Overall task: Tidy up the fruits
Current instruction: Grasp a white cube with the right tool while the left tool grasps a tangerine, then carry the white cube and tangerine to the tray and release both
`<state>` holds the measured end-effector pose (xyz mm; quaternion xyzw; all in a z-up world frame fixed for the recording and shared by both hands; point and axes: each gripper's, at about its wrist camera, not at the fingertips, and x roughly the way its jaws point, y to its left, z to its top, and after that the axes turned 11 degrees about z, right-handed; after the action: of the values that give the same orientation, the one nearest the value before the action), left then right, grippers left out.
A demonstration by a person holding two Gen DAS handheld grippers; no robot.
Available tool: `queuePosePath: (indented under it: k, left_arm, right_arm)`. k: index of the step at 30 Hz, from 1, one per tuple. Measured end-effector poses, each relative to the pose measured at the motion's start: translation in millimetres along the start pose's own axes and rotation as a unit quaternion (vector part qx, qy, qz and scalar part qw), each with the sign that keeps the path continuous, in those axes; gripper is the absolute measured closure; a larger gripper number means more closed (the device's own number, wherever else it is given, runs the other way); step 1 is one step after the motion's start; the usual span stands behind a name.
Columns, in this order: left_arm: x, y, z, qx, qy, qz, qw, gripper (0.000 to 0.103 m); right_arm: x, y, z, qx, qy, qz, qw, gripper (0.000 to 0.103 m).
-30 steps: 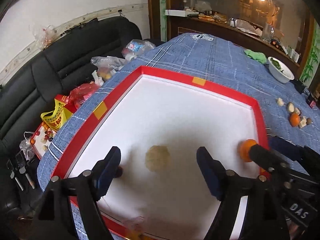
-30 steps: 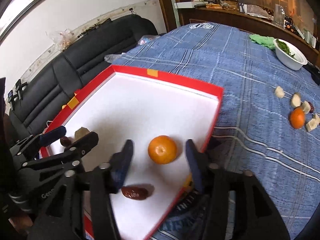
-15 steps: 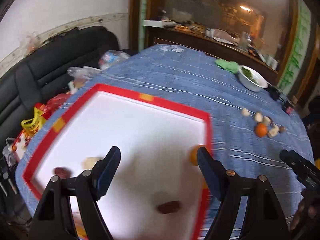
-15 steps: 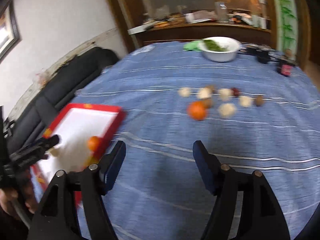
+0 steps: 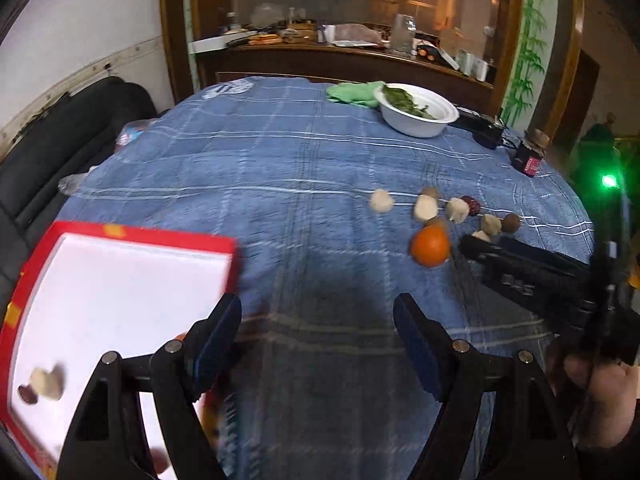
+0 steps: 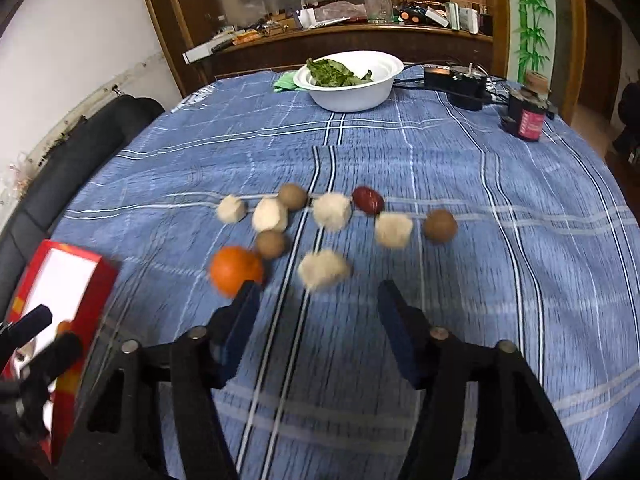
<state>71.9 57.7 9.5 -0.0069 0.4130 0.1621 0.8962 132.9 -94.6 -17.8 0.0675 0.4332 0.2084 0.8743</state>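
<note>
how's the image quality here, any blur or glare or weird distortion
Left wrist view: motion blur smears the red tray and the cloth near the left gripper; a green light flares at right; fisheye bends the table edge. Right wrist view: the orange and pale pieces near the right gripper are smeared, the white bowl fairly sharp.

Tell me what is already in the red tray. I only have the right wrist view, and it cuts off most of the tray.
Observer: In the left wrist view, a pale piece and a dark red fruit lie together in the near left corner of the red tray.
Operator: Is the left gripper carrying anything?
Observer: No. The left gripper is open with nothing between its fingers. It is over the blue cloth, just right of the tray's right edge.
</note>
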Motion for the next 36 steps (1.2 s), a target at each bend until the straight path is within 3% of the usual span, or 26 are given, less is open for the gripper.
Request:
queuePosePath:
  k: [2, 3, 7, 16, 17, 18, 19, 36]
  left_arm:
    - [5, -10, 2, 0.006, 0.003, -0.003, 1.0, 0.025]
    - [8, -16, 4, 0.008, 0.002, -0.006, 0.9999, 0.025]
    - [18, -38, 10, 0.015, -0.002, -0.017, 0.9997, 0.025]
    - [47, -91, 22, 0.035, 0.014, -0.031, 0.9988, 0.026]
    - [50, -93, 22, 0.036, 0.017, -0.026, 0.9989, 0.039]
    - [55, -95, 22, 0.039, 0.023, -0.02, 0.9988, 0.068]
    - [58, -96, 21, 0.049, 0.03, -0.015, 0.9983, 0.07]
    - [-11, -49, -39, 0.057, 0.029, -0.023, 0.9977, 0.071]
  right_arm:
    - [11, -3, 6, -0.001, 0.008, -0.004, 1.0, 0.055]
    - [17, -4, 7, -0.002, 0.018, -0.001, 1.0, 0.071]
    - [15, -8, 5, -0.005, 0.024, 0.003, 1.0, 0.071]
    - [-44, -35, -10, 0.023, -0.018, -0.004, 1.0, 0.071]
    - [-50, -36, -13, 0.025, -0.022, -0.005, 0.999, 0.071]
    - [-53, -37, -15, 0.025, -0.023, -0.005, 0.999, 0.071]
    - [-56, -37, -17, 0.026, -0.024, -0.003, 0.999, 0.071]
    - [-81, 7, -67, 0.006, -0.016, 0.015, 1.0, 0.071]
